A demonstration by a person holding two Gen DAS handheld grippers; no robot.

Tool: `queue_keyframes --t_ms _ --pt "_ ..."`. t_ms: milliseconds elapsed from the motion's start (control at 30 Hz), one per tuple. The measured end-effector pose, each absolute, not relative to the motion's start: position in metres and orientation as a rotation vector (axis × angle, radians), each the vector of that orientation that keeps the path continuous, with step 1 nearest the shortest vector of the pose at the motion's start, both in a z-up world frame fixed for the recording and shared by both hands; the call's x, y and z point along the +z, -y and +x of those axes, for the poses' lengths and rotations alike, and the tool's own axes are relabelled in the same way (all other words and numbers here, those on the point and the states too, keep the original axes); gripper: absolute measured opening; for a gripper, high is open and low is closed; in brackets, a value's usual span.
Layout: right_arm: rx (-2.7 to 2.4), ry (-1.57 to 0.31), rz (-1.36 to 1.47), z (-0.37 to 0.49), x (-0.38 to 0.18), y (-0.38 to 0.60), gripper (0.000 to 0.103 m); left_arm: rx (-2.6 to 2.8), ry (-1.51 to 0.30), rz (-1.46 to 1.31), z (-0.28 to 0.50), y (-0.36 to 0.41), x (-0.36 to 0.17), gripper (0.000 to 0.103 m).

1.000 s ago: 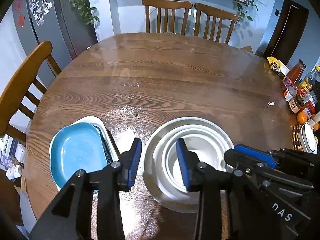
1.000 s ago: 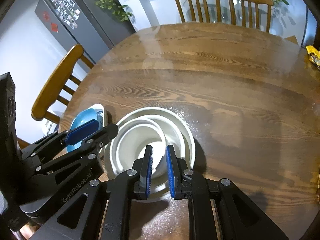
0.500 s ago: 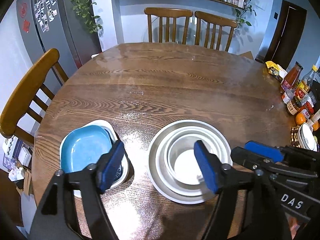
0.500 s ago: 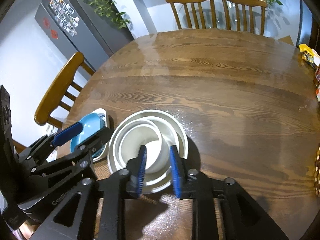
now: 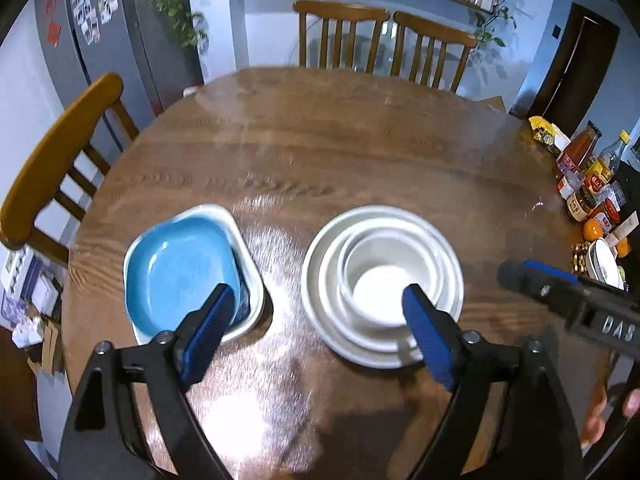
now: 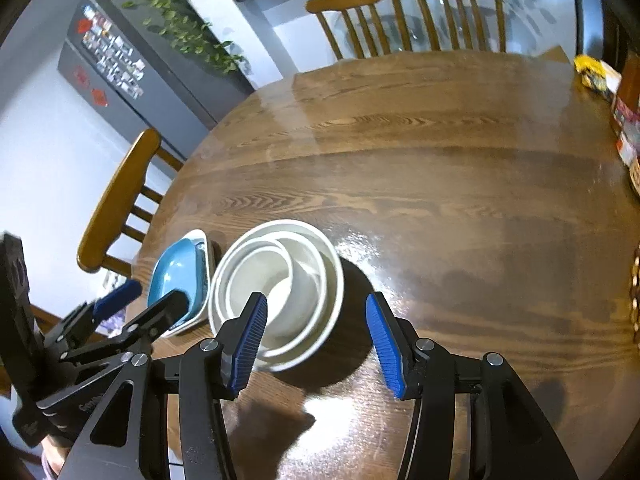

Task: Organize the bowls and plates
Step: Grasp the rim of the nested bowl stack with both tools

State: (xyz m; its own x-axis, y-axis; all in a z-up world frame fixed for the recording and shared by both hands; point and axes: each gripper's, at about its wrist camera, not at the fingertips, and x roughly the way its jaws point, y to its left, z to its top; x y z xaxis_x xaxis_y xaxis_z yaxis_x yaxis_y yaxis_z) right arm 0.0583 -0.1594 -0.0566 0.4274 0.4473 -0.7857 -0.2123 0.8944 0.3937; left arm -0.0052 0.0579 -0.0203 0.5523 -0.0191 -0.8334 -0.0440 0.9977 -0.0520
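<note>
The right gripper (image 5: 568,292) carries the letters "DAS" on its black body. The left gripper (image 6: 140,304) shows "Gen". The bottle labels (image 5: 592,184) are too blurred to read.

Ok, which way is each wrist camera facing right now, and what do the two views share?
Left wrist: rides the left gripper, angled down at the wooden table; its jaws are opening, empty; the right gripper juts in at right.
Right wrist: rides the right gripper, same downward slant; jaws opening, empty; the left gripper shows at lower left.
Shared: white bowl stack and blue plate.

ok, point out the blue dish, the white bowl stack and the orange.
blue dish (image 5: 176,268), left wrist view, inner floor.
white bowl stack (image 5: 380,288), left wrist view, innermost bowl's bottom.
orange (image 5: 593,229), left wrist view, its peel.
</note>
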Motion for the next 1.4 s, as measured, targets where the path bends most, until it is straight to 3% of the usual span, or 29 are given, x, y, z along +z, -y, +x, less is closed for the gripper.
queue_keyframes --t_ms 567,733,800,967,1033,1100,1333,1400 --pt "0.385 -1.131 0.219 0.068 -0.088 0.166 0.052 0.101 -1.156 -0.46 -0.004 -0.109 -0.06 0.09" --pt "0.405 -1.15 0.229 0.077 -0.096 0.162 0.052 0.108 -1.174 -0.484 0.004 -0.106 -0.064 0.083" --pt "0.411 -1.156 0.236 0.081 -0.099 0.161 0.052 0.107 -1.172 -0.491 0.009 -0.104 -0.062 0.075" --pt "0.429 -1.16 0.243 0.088 -0.101 0.159 0.052 0.103 -1.17 -0.478 0.019 -0.1 -0.06 0.073" --pt "0.435 -1.165 0.239 0.091 -0.102 0.158 0.049 0.106 -1.169 -0.466 0.022 -0.1 -0.061 0.063" --pt "0.441 -1.175 0.245 0.094 -0.105 0.158 0.041 0.102 -1.176 -0.466 0.024 -0.102 -0.063 0.062" --pt "0.445 -1.193 0.24 0.098 -0.11 0.155 0.039 0.118 -1.189 -0.446 0.03 -0.102 -0.066 0.06" --pt "0.447 -1.194 0.236 0.098 -0.111 0.154 0.035 0.117 -1.194 -0.437 0.032 -0.101 -0.068 0.053"
